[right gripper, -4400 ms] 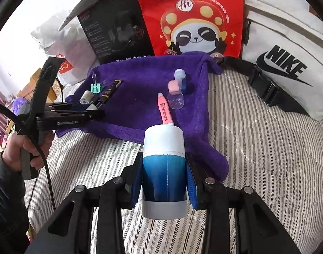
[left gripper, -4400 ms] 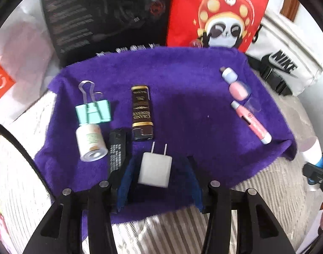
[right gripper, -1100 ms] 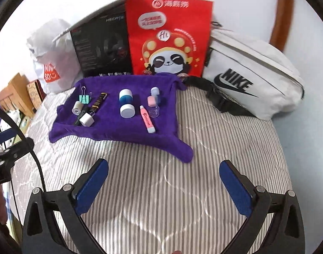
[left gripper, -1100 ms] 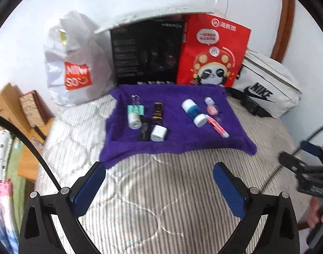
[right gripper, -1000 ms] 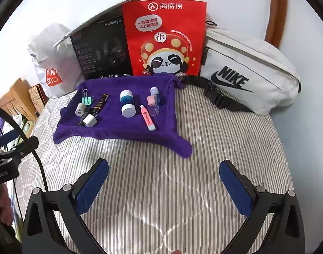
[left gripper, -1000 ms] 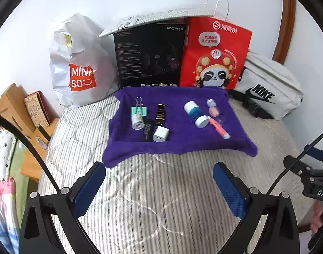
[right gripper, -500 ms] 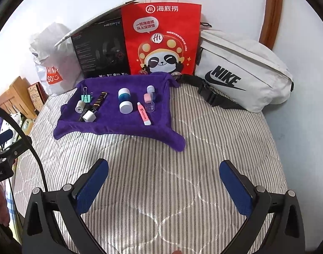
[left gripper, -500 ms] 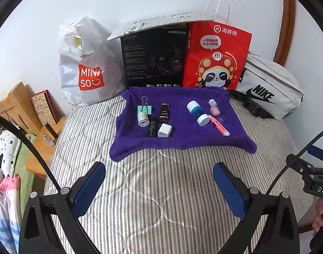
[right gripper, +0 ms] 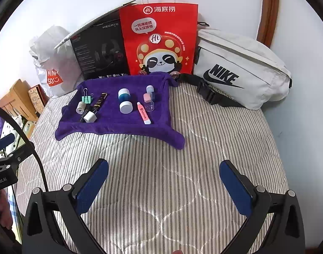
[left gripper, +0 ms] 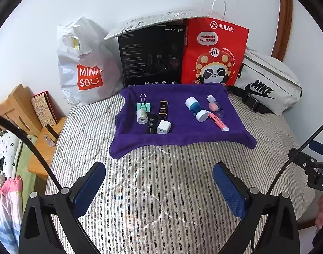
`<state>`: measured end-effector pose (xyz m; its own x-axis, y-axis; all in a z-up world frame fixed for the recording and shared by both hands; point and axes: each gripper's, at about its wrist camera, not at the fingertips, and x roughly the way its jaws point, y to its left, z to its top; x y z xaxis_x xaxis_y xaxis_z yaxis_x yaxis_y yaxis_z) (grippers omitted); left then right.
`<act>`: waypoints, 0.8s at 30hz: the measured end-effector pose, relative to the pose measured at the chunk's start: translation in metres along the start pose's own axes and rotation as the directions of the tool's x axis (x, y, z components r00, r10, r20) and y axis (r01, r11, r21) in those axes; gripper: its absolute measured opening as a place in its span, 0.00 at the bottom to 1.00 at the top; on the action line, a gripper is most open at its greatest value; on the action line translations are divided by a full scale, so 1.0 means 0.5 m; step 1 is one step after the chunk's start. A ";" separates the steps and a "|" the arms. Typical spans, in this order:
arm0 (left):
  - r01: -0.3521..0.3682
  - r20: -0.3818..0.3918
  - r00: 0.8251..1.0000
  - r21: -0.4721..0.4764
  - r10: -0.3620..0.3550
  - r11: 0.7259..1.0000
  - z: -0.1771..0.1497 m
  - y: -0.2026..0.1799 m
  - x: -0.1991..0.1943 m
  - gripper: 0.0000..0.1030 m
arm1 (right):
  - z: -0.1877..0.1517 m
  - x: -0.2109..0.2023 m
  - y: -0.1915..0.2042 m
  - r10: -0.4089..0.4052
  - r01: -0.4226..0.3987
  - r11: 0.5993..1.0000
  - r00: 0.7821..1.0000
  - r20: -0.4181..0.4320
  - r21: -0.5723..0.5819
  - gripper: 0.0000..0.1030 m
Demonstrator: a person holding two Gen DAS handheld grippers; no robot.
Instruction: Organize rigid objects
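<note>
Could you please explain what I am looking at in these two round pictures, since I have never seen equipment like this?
There is no robot here: a person holds a pair of hand-held tongs in each hand, and a wide-angle camera on each looks forward along its two fingers. One picture comes from the left tongs, the other from the right tongs. Both are open and hold nothing. Ahead, on a striped bed cover, lies a purple towel with small items: a green binder clip, a white charger plug, a blue and white bottle and a pink tube. Bags and a box stand behind it.
</note>
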<state>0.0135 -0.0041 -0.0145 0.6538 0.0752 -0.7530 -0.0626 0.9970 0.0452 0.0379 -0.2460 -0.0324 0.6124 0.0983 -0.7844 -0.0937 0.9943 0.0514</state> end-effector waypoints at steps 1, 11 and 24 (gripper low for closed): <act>0.001 0.000 1.000 0.001 -0.001 1.000 0.000 0.000 -0.001 1.00 | 0.000 -0.001 0.000 -0.001 0.001 1.000 1.000 0.000 0.002 1.00; -0.007 -0.002 1.000 0.000 0.007 1.000 0.001 0.004 -0.004 1.00 | 0.000 -0.005 -0.002 0.002 -0.002 1.000 1.000 0.005 0.005 1.00; -0.013 -0.003 1.000 -0.003 0.013 1.000 0.001 0.012 -0.009 1.00 | -0.002 -0.008 0.005 0.000 0.000 1.000 1.000 0.001 0.002 1.00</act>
<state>0.0105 0.0016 -0.0106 0.6508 0.0881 -0.7541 -0.0738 0.9959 0.0527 0.0342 -0.2442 -0.0298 0.6132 0.0988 -0.7837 -0.0927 0.9943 0.0528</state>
